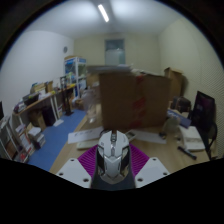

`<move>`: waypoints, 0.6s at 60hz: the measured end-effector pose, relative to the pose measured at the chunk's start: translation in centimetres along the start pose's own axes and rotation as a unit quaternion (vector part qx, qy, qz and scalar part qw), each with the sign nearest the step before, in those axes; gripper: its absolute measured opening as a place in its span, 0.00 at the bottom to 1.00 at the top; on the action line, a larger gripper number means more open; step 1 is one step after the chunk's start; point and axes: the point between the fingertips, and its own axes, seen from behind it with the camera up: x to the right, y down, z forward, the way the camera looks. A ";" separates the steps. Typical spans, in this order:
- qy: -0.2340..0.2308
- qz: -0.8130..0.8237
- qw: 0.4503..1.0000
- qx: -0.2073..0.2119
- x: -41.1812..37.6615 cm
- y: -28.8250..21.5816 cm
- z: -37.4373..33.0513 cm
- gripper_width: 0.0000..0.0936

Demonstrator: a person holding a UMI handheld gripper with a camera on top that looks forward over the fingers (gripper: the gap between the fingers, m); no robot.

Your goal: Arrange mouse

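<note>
The gripper (113, 168) is held level, well above the floor, looking straight out across a room rather than down at a work surface. Its two fingers come up from six o'clock, and their purple pads (90, 160) angle inward toward each other.

At about nine o'clock from the fingers, shelves (22, 128) loaded with books and small items line the left wall, with a blue floor area (55, 140) running alongside them. Farther back at ten o'clock stands a taller rack (74, 76) against the wall.

Between the fingers sits the mouse (113, 150), white and grey, its length pointing straight ahead toward twelve o'clock, its rear end down between the pads. Both pads meet its flanks, so the jaws stand only partly open, closed to the width of the mouse and gripping it. The mouse appears to be lifted clear of any surface.

Beyond the mouse at twelve o'clock rises a large cardboard box (130, 96), with a window (115, 50) on the far wall above it and a strip light (103, 13) on the ceiling.

At three o'clock, a desk (185, 138) carries papers, and a dark chair (204, 112) stands just beside it.
</note>
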 end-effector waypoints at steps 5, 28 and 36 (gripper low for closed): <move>-0.012 -0.013 0.999 -0.045 -3.4 3.7 1.9 0.45; 0.008 0.015 0.990 -0.142 -2.0 13.4 5.7 0.47; -0.002 0.003 0.990 -0.141 -2.5 13.2 5.7 0.67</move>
